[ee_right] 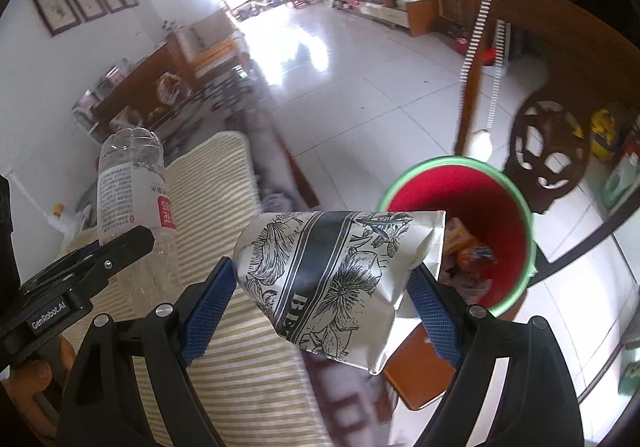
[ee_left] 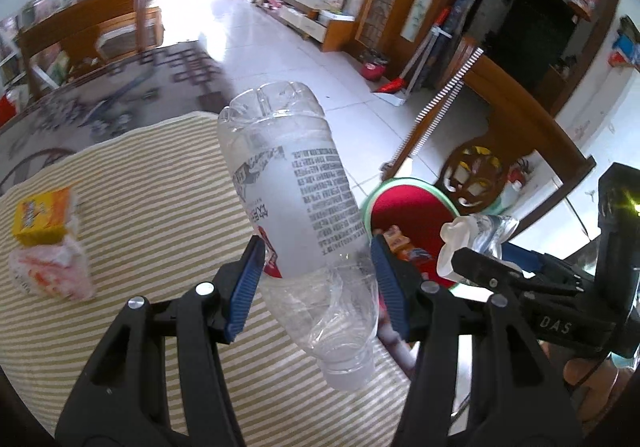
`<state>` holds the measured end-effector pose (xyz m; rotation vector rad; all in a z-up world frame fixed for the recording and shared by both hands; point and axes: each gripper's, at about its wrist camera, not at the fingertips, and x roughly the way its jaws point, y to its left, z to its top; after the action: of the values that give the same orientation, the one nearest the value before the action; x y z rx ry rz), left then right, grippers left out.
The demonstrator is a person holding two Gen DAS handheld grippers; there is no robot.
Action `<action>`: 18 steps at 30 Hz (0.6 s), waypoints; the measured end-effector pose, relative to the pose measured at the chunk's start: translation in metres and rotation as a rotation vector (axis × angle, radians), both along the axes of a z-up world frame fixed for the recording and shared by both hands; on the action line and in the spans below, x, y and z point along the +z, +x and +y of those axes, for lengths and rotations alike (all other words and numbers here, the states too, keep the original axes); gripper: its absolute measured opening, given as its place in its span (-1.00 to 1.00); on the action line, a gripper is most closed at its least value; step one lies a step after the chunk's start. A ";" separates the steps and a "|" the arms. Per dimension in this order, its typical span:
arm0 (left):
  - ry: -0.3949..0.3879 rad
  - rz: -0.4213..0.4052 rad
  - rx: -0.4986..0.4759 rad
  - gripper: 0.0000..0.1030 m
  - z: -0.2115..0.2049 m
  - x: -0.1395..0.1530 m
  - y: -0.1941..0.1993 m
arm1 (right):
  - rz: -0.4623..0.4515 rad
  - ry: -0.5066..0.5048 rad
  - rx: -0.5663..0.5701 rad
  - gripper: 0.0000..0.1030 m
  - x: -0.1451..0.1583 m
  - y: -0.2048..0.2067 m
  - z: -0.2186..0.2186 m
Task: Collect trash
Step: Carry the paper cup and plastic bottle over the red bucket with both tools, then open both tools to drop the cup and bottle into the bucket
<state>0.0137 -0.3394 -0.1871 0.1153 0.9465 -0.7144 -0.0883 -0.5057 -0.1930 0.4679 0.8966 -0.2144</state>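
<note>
The left gripper (ee_left: 316, 279) clamps an empty clear plastic bottle (ee_left: 296, 207), neck toward the hand, base pointing up and away. The right gripper (ee_right: 320, 299) holds a silver floral-printed pouch (ee_right: 336, 275) across wide-set jaws. The red bin (ee_right: 472, 199) stands on the floor ahead and right, nearer the right gripper, beyond the striped tablecloth (ee_left: 140, 207).

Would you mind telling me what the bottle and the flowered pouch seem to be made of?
The bottle: clear thin plastic, glossy; you see through it and its neck end is crumpled. The pouch: probably metallised foil film, silvery with a soft sheen and creases, printed with black flowers.
</note>
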 end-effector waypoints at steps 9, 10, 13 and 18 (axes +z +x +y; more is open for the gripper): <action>0.030 0.045 -0.162 0.03 -0.090 -0.024 -0.014 | 0.010 0.006 -0.149 0.61 -0.010 -0.032 -0.071; 0.033 0.051 -0.174 0.03 -0.097 -0.026 -0.014 | 0.010 0.006 -0.160 0.61 -0.011 -0.034 -0.077; 0.044 0.065 -0.213 0.03 -0.124 -0.034 -0.014 | 0.013 0.005 -0.197 0.61 -0.015 -0.038 -0.098; 0.072 0.059 -0.257 0.04 -0.155 -0.042 -0.015 | 0.006 0.012 -0.231 0.63 -0.020 -0.036 -0.124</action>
<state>-0.0008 -0.4945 -0.2291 0.2848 1.0246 -0.9242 -0.1245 -0.6297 -0.2126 0.5821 0.8498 -0.4220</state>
